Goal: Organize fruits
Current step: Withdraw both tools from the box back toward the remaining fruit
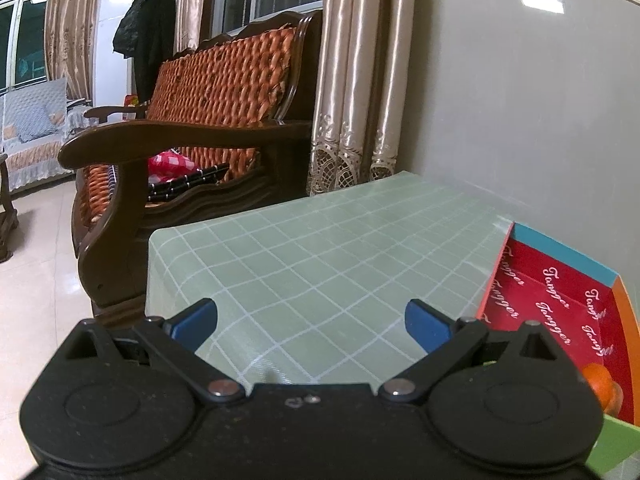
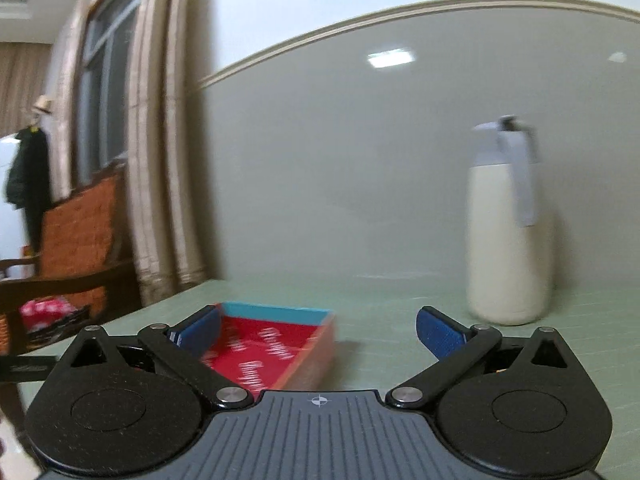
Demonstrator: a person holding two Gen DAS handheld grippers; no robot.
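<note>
both the left claw (image 1: pixel 311 320) and the right claw (image 2: pixel 318 330) gape wide, released and grasping nothing (blue pads apart), above the tabletop (image 1: pixel 320 248), the red box (image 1: pixel 560 300) just right of the left one.

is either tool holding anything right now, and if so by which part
Nothing is held. The left tool is open over the green tablecloth, and the right tool is open and empty above the red box.

a home living room — wooden sofa (image 1: pixel 192 152), satin curtains (image 1: pixel 360 80), cloth-covered table (image 1: pixel 320 264), thermos (image 2: pixel 508 240).
</note>
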